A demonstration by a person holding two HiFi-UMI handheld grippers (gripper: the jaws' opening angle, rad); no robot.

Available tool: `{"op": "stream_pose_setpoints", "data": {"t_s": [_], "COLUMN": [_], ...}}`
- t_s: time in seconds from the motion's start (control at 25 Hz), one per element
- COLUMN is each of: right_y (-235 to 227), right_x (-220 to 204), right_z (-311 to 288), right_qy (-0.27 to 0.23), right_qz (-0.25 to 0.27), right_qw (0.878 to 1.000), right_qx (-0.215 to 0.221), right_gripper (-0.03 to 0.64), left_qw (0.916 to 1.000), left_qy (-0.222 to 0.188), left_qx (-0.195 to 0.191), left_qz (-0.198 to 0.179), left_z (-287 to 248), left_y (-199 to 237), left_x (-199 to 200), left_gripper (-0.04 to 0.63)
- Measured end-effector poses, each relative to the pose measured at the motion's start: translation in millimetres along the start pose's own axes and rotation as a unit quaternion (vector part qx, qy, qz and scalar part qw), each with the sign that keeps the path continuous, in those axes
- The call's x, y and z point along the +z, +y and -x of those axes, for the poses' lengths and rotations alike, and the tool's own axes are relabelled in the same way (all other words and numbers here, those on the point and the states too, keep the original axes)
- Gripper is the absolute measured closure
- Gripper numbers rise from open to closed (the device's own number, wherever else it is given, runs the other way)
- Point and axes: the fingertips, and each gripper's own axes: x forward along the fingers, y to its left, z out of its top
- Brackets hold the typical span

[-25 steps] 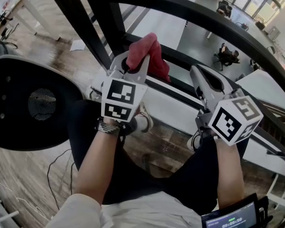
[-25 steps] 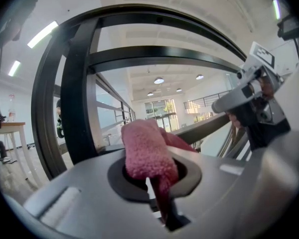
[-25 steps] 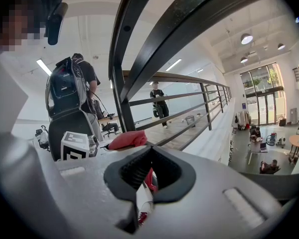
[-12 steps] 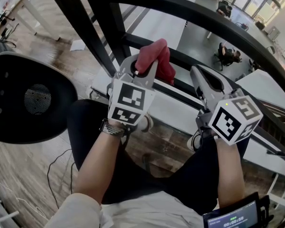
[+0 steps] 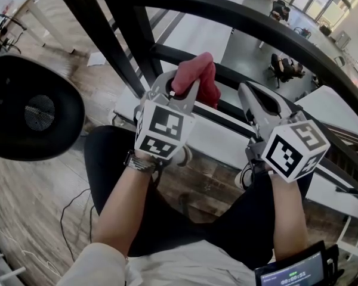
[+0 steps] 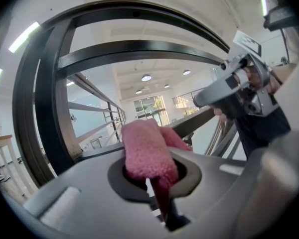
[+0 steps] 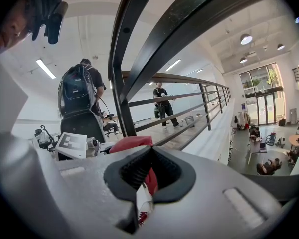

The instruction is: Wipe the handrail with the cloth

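Head view: left gripper clamps the red cloth at the handrail lower bar. Right gripper is closed and empty, just beside it.

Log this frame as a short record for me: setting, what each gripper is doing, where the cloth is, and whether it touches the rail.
setting: person at a black metal handrail overlooking a lower floor
left gripper: shut on a red fluffy cloth
right gripper: jaws together, nothing held, alongside the left one
cloth position: bunched, sticking up out of the jaws, in front of the lower black bar
contact with rail: cannot tell from these views
other: round black chair at the person's left
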Motion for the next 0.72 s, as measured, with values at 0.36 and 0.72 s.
{"op": "stream_pose_setpoints", "data": {"t_s": [0.36,0.72], "right_y": [-7,-14], "right_x": [3,8], "right_z": [6,10], "right_qy": [-0.005,-0.015], "right_qz": [-0.003,-0.01], "right_qw": [1.0,1.0], "right_qx": [-0.005,-0.01], "right_gripper": [0.615,0.615], "left_qw": [0.9986,0.9976], "left_qy": [-0.017,-0.036], "left_qx": [-0.047,-0.053], "left_qz": [-0.02,-0.023], "left_z": [-9,-8], "left_y": [-35,-28], "left_x": [15,33], "left_gripper": [0.565,0.564]}}
